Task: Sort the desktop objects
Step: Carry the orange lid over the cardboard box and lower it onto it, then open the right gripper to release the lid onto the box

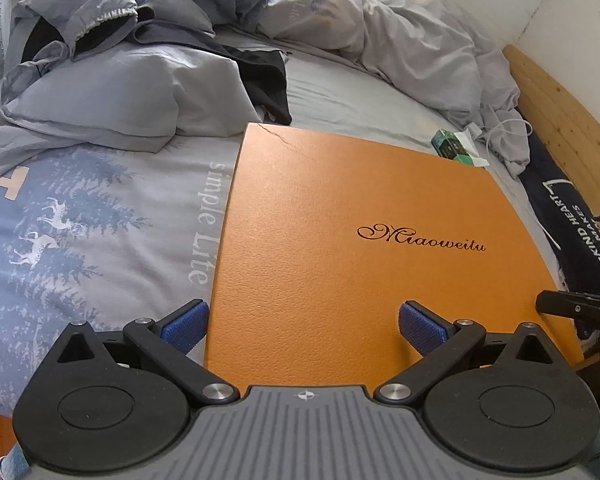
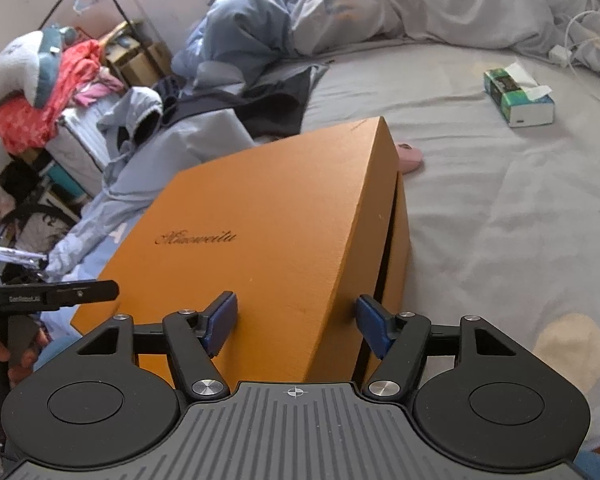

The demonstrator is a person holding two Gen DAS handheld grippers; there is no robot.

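I am looking at an orange box [image 1: 340,240] lying on the bed [image 2: 500,208] straight ahead of both tools. My left gripper [image 1: 303,326] is hovering over its near edge with the jaws spread wide, pinching nothing. My right gripper [image 2: 295,326] is straddling the box's near corner, jaws also spread and empty. Beyond the box, to the right, a tissue pack [image 2: 518,98] is resting on the sheet, and a pink thing [image 2: 410,158] is peeking out behind the far corner.
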